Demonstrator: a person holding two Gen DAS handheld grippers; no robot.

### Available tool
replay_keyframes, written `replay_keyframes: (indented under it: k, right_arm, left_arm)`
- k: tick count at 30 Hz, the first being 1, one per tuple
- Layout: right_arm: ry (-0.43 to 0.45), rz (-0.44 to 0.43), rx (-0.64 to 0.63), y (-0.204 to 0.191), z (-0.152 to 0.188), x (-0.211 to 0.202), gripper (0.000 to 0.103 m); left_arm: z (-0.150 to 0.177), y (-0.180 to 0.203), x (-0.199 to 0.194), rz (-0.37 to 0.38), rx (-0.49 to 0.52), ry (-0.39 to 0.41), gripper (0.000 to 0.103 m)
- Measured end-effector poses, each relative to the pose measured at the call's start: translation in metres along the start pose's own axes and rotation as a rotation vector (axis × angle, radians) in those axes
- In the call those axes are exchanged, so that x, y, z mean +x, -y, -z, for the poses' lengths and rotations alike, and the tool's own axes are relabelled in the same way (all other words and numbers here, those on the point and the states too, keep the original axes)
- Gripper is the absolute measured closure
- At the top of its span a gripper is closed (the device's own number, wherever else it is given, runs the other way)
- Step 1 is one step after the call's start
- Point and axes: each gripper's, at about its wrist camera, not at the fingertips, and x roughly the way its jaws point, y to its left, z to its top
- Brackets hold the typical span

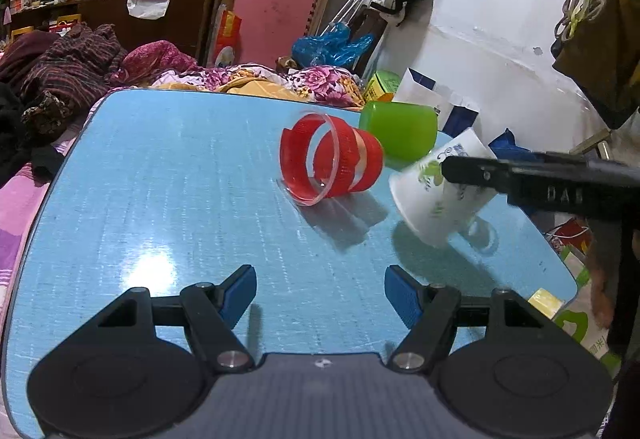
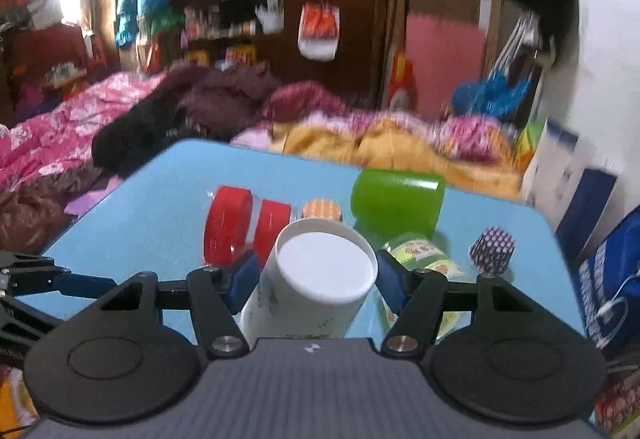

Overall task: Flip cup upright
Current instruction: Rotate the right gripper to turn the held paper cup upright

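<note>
A white paper cup with a green and blue print [image 1: 436, 195] is held tilted above the blue table [image 1: 168, 175], its base towards the left wrist camera. My right gripper [image 2: 316, 277] is shut on this white cup [image 2: 320, 279], the blue pads on either side of it, the cup's white base facing the camera. In the left wrist view the right gripper's black finger [image 1: 520, 179] crosses the cup. My left gripper [image 1: 320, 289] is open and empty, low over the near part of the table.
A red ribbed clear cup [image 1: 332, 163] lies on its side mid-table, with a green cup [image 1: 400, 131] lying behind it. A small orange-topped jar [image 2: 322, 210], a green-labelled bottle [image 2: 428, 255] and a dotted cupcake liner [image 2: 492, 247] sit on the table. Bedding lies behind the table.
</note>
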Motion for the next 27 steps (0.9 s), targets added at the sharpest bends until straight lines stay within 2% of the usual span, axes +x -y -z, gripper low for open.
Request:
replay_keyframes:
  k: [2, 11, 23, 25, 26, 27]
  right_arm:
    - [0.022, 0.022, -0.032, -0.007, 0.009, 0.001, 0.04]
    - [-0.013, 0.036, -0.105, -0.024, 0.013, 0.012, 0.043]
    - [0.02, 0.028, -0.093, -0.025, 0.026, -0.001, 0.042]
    - [0.05, 0.028, -0.087, -0.023, 0.028, -0.007, 0.03]
    - [0.071, 0.032, -0.09, -0.021, 0.029, -0.012, 0.015]
    - [0.097, 0.03, -0.081, -0.017, 0.031, -0.019, 0.007]
  left_arm:
    - [0.001, 0.002, 0.001, 0.001, 0.005, -0.001, 0.029]
    - [0.002, 0.001, 0.0, 0.006, 0.005, -0.001, 0.029]
    - [0.004, 0.008, -0.003, 0.007, 0.025, 0.016, 0.029]
    - [0.006, 0.01, -0.005, -0.004, 0.025, 0.036, 0.029]
    - [0.007, 0.011, -0.007, -0.019, 0.031, 0.048, 0.027]
    - [0.008, 0.014, -0.008, -0.042, 0.038, 0.063, 0.023]
